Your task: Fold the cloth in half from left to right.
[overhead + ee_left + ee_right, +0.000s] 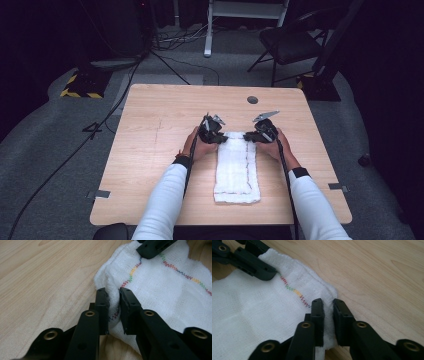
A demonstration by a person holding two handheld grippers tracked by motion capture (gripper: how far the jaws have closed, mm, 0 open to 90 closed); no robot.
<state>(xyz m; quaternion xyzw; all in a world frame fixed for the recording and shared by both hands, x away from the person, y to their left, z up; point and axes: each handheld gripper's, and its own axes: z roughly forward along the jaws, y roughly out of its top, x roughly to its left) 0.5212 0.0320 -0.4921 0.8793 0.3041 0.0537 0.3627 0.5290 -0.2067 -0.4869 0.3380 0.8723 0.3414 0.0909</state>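
The left gripper (113, 298) has its two black jaws closed down to a narrow gap with a bunched fold of the white cloth (160, 287) pinched between them, at a corner of the cloth's far end. In the left gripper view a line of many-coloured zigzag stitching runs across the cloth and dips into the gap between the jaws. The right gripper (327, 305) is closed in the same way on the other far corner, with a ridge of cloth squeezed up between its jaws and the same stitching ending just beside its tips. Each gripper view also shows the other gripper's black jaw resting on the cloth farther off.

From the high view, the left gripper (212, 129) and right gripper (262, 131) sit at the two far corners of the cloth (236, 170), facing each other across its short edge, each held in a hand (196, 147) with a white sleeve (162, 202) behind it. The cloth is folded into a long narrow strip and lies flat on the wooden table (150, 140), near the middle and running towards the person's edge. A small dark round disc (252, 99) lies on the table, well apart from the cloth. Beyond the table, a black chair (292, 42) stands on the grey floor.
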